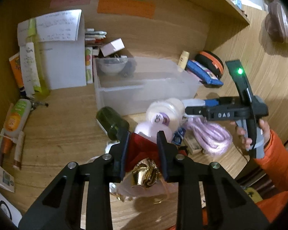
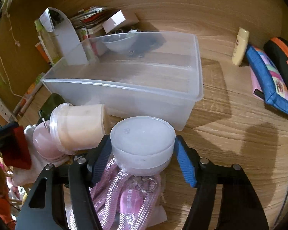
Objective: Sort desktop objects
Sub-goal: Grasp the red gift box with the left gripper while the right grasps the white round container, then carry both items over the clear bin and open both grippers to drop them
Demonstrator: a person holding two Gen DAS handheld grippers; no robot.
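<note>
Nearby, clear bin [image 2: 124,88] behind jar-holding right tongs [image 2: 142,149].

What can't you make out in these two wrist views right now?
- Left wrist view: what the red item in the left gripper is; the fingers hide its sides.
- Left wrist view: the writing on the wall notes, too blurred.
- Right wrist view: how much pink rope there is; the right gripper and the frosted round container cover it.
- Right wrist view: items behind the clear bin, hazy through its walls.
</note>
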